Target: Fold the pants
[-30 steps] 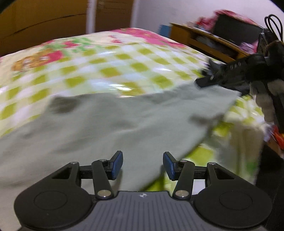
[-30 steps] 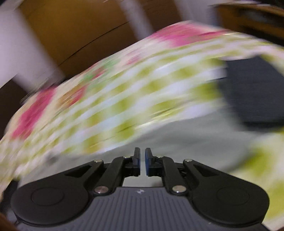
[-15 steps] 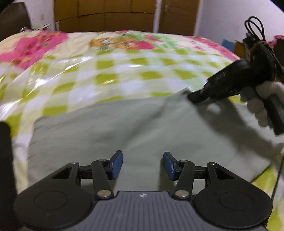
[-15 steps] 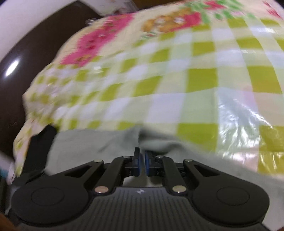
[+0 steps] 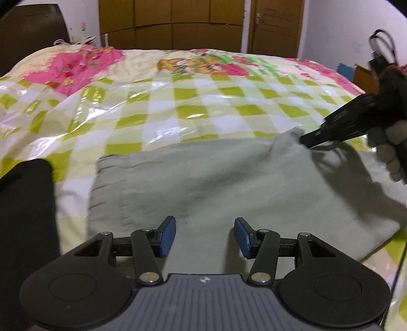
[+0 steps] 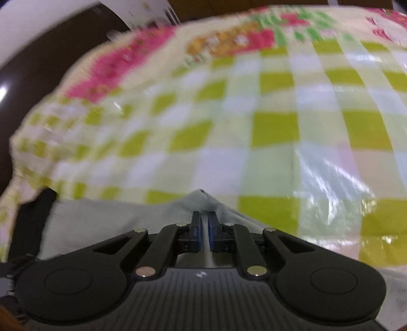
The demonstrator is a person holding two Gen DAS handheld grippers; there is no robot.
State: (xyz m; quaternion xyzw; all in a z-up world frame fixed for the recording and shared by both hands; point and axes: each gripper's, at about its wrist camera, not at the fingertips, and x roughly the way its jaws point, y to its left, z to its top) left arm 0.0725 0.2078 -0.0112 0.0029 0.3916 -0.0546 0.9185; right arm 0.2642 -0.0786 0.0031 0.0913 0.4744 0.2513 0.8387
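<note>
1. The pants point(image 5: 229, 183), pale grey-green, lie spread flat on the near part of the bed; the elastic waistband sits at their left end in the left wrist view, and the cloth runs rightward to a cut edge near the bed's side.
2. One far corner of the pants is lifted into a small peak; the right gripper point(image 6: 203, 224) pinches that peak, its blue pads clamped nearly together on the cloth, which bunches just ahead of the fingertips.
3. In the left wrist view that same gripper enters from the right, held by a hand in a light glove point(image 5: 389, 152); its shadow falls across the fabric beneath it.
4. The left gripper point(image 5: 204, 235) hangs over the near edge of the pants with its jaws standing apart; nothing lies between the blue pads, and whether they touch the cloth below cannot be told.
5. The bedcover point(image 5: 178, 107) is glossy, checked in green and white, with pink and orange cartoon prints farther back.
6. A dark shape point(image 5: 25, 216) stands at the left edge; wooden wardrobe doors point(image 5: 173, 24) close the background.
</note>
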